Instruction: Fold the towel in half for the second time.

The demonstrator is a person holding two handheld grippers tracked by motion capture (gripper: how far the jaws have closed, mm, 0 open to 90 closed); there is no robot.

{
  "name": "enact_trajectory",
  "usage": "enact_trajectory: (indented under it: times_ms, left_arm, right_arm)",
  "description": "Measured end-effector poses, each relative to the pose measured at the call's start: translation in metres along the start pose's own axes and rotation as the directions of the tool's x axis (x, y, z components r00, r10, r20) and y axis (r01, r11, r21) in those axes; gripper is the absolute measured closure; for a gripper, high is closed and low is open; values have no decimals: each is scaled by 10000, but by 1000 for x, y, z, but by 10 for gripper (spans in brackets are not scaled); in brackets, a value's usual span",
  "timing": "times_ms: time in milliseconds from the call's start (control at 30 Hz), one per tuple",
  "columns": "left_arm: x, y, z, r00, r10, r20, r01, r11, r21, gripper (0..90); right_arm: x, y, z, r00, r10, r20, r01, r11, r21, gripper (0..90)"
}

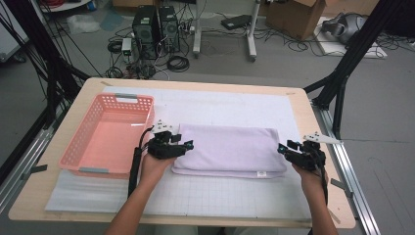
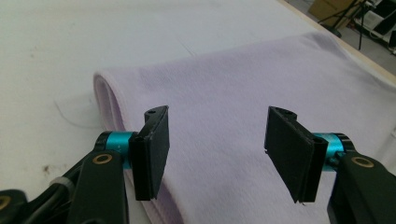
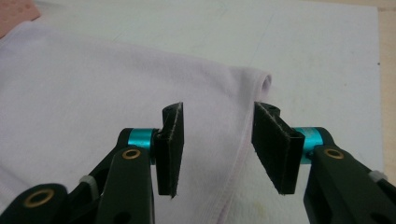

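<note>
A pale lilac towel lies folded into a long flat band across the white mat; it also shows as the towel and the towel. My left gripper sits at its left end, jaws apart over the cloth, nothing pinched between them. In the left gripper view the left gripper stands over the towel's folded edge. My right gripper is at the towel's right end, open too. The right gripper straddles the hemmed edge without pressing it.
A pink plastic basket stands on the left of the mat, close beside the left hand. The white grid mat covers most of the wooden table. Computers, cables and boxes lie on the floor beyond.
</note>
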State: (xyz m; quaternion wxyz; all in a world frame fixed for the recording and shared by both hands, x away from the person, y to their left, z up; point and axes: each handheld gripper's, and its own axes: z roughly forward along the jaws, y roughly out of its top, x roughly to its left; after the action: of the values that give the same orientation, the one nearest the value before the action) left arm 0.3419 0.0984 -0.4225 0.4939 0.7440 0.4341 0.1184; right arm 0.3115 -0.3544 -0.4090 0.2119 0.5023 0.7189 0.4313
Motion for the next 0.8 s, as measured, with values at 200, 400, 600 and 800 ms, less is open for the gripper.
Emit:
enact_trajectory:
  times_ms: [200,400,600,800]
  left_arm:
    - [-9,-16,-11,9998,212,30,-212,9997,133,407]
    - [-13,-33,-21,9996,221,153,-225,9994,281,379]
    - [-13,-39,-30,9994,240,267,-251,9988,429,357]
    - [-9,-46,-32,9999,133,-32,-131,9987,498,615]
  right_arm:
    - [5,-18,-13,9999,-13,-135,15,9999,169,531]
    - [9,-36,-19,9996,121,-263,-111,9992,384,520]
    - [10,-48,-15,9999,168,5,-168,9975,680,505]
    - [10,-53,-18,9989,461,39,-463,9967,662,507]
